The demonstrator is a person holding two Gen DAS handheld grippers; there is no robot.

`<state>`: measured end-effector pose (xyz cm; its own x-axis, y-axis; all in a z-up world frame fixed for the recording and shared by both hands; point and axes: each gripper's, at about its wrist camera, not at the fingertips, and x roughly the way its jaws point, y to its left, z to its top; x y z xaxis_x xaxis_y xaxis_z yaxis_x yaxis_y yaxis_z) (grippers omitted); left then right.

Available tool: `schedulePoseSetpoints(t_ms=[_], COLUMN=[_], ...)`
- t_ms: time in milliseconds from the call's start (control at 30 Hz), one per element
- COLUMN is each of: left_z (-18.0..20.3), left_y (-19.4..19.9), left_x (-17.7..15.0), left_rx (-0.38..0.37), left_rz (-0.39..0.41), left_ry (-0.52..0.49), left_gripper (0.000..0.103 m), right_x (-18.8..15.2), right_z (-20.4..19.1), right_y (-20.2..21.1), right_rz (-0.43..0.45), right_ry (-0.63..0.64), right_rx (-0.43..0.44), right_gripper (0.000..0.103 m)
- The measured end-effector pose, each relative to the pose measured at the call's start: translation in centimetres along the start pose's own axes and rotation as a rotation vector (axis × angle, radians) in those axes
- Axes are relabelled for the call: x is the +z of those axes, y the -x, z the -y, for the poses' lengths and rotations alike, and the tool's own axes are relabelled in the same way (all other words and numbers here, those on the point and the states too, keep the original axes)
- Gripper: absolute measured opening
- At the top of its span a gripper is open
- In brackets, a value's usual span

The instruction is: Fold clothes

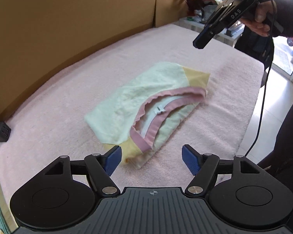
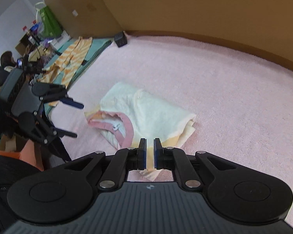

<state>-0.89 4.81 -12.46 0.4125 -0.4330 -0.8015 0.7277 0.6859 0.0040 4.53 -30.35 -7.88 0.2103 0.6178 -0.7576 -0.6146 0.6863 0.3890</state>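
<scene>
Spread fingers of the left gripper [image 1: 152,159] are held just above the folded shirt [image 1: 144,105] on the pink blanket [image 1: 58,105], while the right gripper [image 2: 150,154] is seen nearly closed, empty

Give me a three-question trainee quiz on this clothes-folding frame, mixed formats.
1. True or false: the left gripper is open and holds nothing.
2. The folded garment has a neckline trim of which colour? A) blue B) pink C) black
3. Fill in: the right gripper has its fingers nearly ____, with only a narrow slit between them.

Key: 1 true; 2 B; 3 closed. The garment lies folded on the pink blanket, and neither gripper touches it.
</scene>
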Motion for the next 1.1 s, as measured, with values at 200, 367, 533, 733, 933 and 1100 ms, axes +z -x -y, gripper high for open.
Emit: schedulePoseSetpoints(t_ms=[200,367,533,733,933,1100], left_z=[-2.7,-2.2,-1.3,-0.7,-1.9,-4.7], left_y=[-0.4,-4.3,-8.1,-7.8,-4.5,-5.2], left_x=[2.7,4.5,2.8,2.3,4.7,6.0], left_rx=[0.010,-0.007,-0.048,-0.049,-0.054,-0.014], left_rz=[0.125,0.066,-0.078,-0.084,0.035,0.058], left_ry=[0.228,0.222,0.230,0.222,0.256,0.353], left_gripper=[0.083,0.083,0.082,0.083,0.084,0.087], right_x=[0.6,0.1,-2.1,-4.0,-2.0,0.7], right_z=[-0.4,-0.7,-0.2,1.0,1.7,3.2], right_y=[-1.6,-5.4,-8.0,-7.4,-4.8,-4.5], right_rz=[0.041,-0.012,-0.122,-0.143,-0.049,0.016], right_ry=[-0.078,-0.149,-0.216,-0.284,-0.315,-0.332], right_rx=[-0.025,-0.028,-0.060,-0.078,-0.078,-0.133], right_gripper=[0.009,0.009,0.009,0.005,0.010,0.016])
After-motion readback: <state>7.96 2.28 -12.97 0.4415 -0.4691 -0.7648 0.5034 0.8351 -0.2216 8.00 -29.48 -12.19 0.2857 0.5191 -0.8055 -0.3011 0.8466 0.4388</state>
